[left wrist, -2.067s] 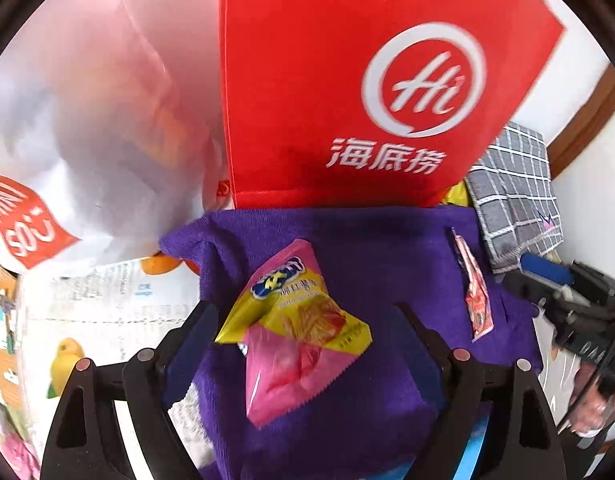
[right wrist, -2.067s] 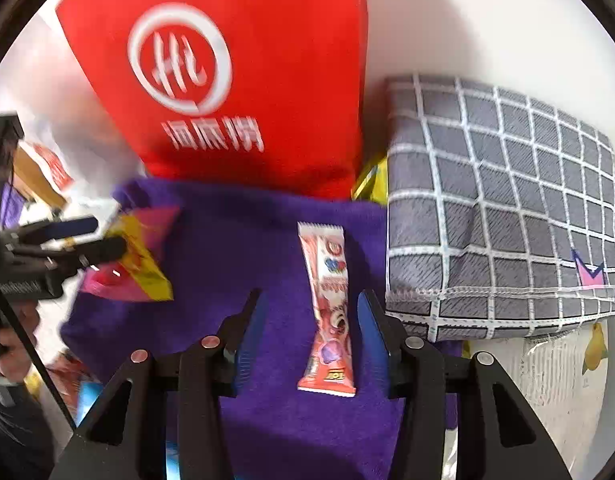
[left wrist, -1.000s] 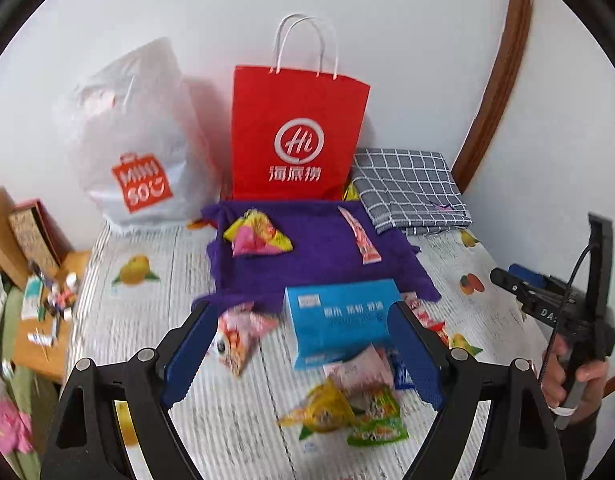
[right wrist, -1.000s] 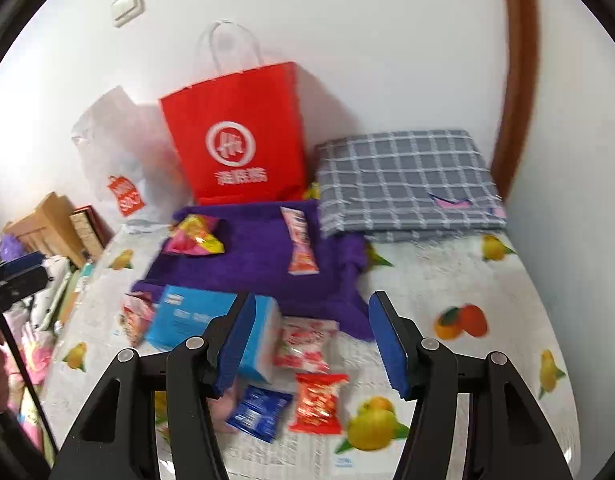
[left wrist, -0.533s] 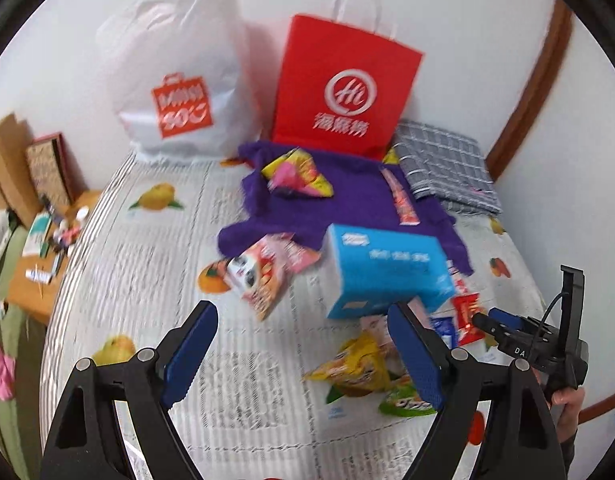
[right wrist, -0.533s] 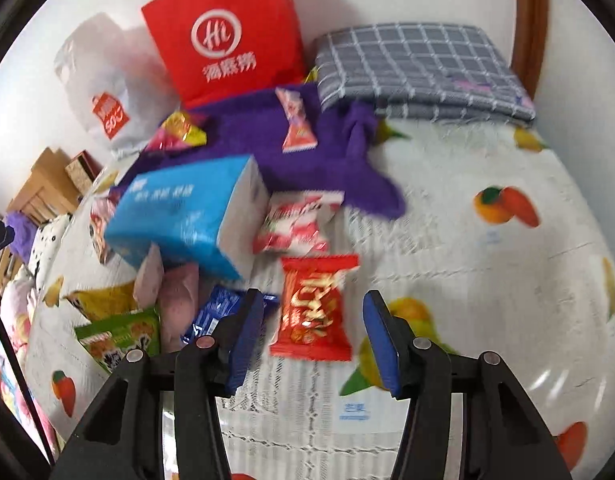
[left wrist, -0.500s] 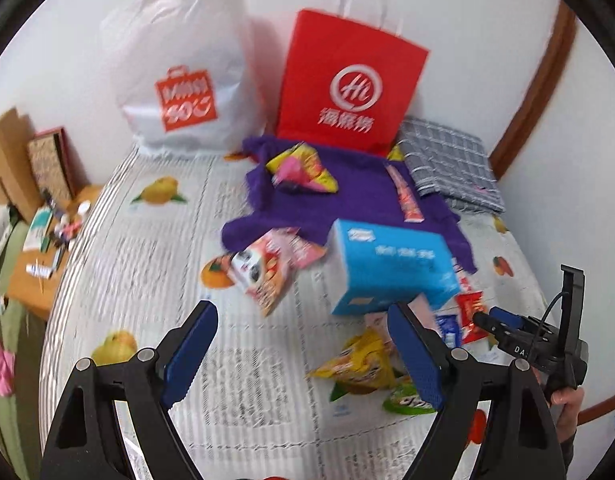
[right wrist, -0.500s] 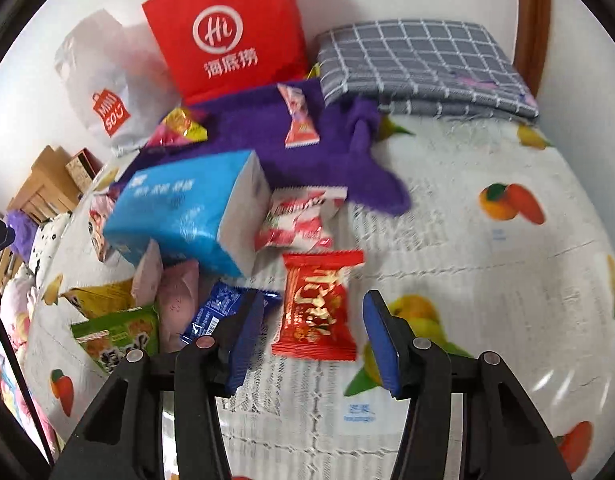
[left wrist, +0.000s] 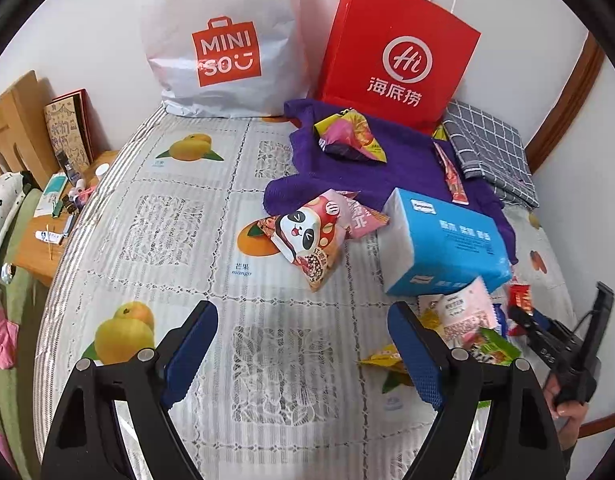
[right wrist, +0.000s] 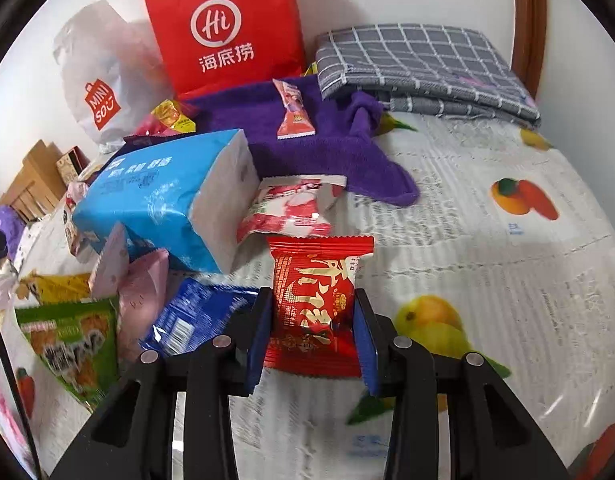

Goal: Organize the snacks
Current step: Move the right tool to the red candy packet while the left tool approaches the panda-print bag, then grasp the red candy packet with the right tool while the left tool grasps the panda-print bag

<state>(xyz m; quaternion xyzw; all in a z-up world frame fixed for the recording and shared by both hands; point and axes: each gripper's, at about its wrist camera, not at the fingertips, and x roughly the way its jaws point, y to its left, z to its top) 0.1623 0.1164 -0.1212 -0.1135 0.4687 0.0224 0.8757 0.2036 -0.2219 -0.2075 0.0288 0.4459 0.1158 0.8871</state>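
A red snack packet (right wrist: pixel 313 304) with gold writing lies on the fruit-print tablecloth (right wrist: pixel 487 272). My right gripper (right wrist: pixel 311 294) is closing on it, and both blue pads touch its sides. Around it lie a blue packet (right wrist: pixel 195 316), a pink packet (right wrist: pixel 139 288), a green packet (right wrist: pixel 71 336) and a red-and-white packet (right wrist: pixel 291 208). My left gripper (left wrist: pixel 303 312) hangs open over bare tablecloth (left wrist: pixel 167 232) with nothing between its fingers. A panda-print packet (left wrist: pixel 307 240) lies beyond it. On the purple towel (left wrist: pixel 387 160) rest a yellow-pink packet (left wrist: pixel 347 136) and a long stick packet (left wrist: pixel 451 176).
A blue tissue pack (left wrist: pixel 447 244) lies among the snacks. A red paper bag (left wrist: pixel 395 56) and a white plastic bag (left wrist: pixel 223 40) stand against the wall. A folded grey checked cloth (left wrist: pixel 487 148) lies at the back right. A wooden bedside stand (left wrist: pixel 47 220) with small items is left.
Both grippers have sunk toward the table. The right jaws have narrowed from wide apart to touching the red packet. The left gripper's view has swung left; its jaws stay wide.
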